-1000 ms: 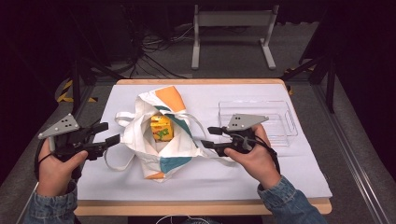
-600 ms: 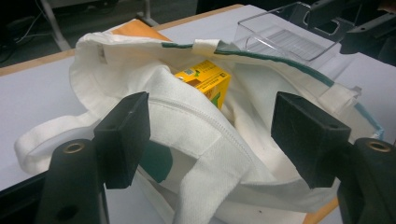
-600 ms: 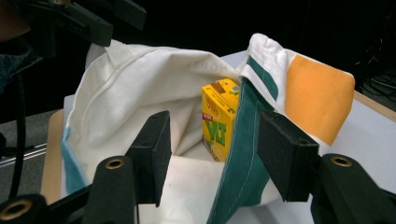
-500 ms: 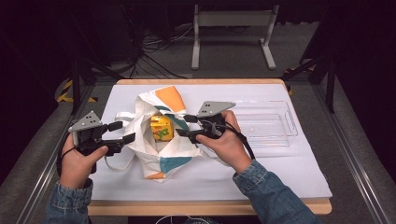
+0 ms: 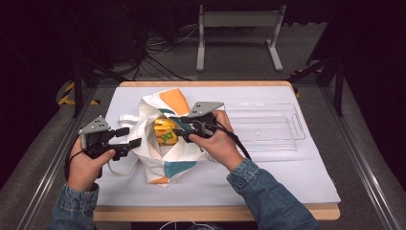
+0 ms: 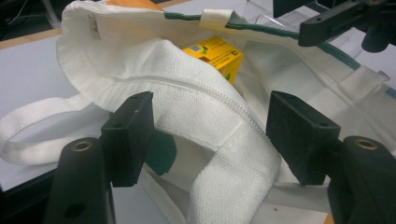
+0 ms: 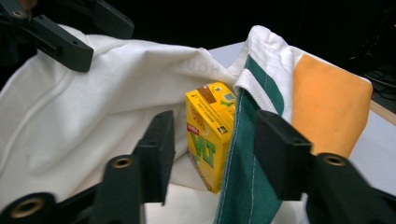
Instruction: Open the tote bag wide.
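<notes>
A white tote bag [image 5: 163, 163] with orange and green patches lies on the table, its mouth open. Inside it stands a yellow carton [image 5: 165, 132]. My left gripper [image 5: 128, 136] is at the bag's left rim. In the left gripper view its jaws [image 6: 215, 135] have just been closing and straddle the rim and strap of the bag [image 6: 187, 84], unpinched; the carton [image 6: 215, 53] is beyond. My right gripper [image 5: 179, 128] reaches into the mouth from the right. Its jaws [image 7: 217, 149] have just been closing around the carton [image 7: 208, 135] and the green-trimmed rim [image 7: 243, 154], with a gap at the left pad.
A clear plastic tray [image 5: 268, 127] sits to the right of the bag on the white mat [image 5: 268, 177]. The wooden table edge [image 5: 215, 213] runs along the front. A metal stand [image 5: 239, 19] and cables lie on the dark floor behind.
My right gripper has moved left from beside the tray to the bag's mouth. My left gripper has moved right to the bag's left rim.
</notes>
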A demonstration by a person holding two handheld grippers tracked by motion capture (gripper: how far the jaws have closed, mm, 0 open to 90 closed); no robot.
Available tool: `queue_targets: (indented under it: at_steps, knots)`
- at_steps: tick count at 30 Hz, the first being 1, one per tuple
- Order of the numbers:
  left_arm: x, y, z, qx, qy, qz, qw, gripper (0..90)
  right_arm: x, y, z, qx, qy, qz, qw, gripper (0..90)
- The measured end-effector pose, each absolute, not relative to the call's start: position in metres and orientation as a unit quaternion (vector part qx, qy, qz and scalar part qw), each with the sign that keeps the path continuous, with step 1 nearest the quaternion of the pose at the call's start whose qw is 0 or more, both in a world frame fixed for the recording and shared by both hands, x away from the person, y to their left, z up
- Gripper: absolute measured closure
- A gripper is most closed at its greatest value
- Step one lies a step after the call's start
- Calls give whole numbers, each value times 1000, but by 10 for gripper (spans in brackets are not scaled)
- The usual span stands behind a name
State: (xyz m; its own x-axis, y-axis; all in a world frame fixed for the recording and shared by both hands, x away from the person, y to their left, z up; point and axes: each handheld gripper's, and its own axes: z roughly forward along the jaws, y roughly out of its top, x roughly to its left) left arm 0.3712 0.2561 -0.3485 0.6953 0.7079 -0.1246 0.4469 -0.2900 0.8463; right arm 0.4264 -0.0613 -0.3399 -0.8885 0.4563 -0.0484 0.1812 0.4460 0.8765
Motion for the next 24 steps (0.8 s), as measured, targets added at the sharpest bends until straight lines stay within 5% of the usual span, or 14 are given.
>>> queue_targets:
  at_steps: [6, 12, 24]
  knots:
    - [369, 262, -348, 797, 356, 150, 464, 600, 434, -69, -340, 193, 847, 472, 152, 734]
    - [369, 266, -350, 803, 357, 146, 455, 751, 436, -75, -340, 194, 853, 457, 161, 829]
    - [372, 266, -361, 815, 371, 128, 427, 748, 451, -84, -365, 225, 867, 401, 191, 856]
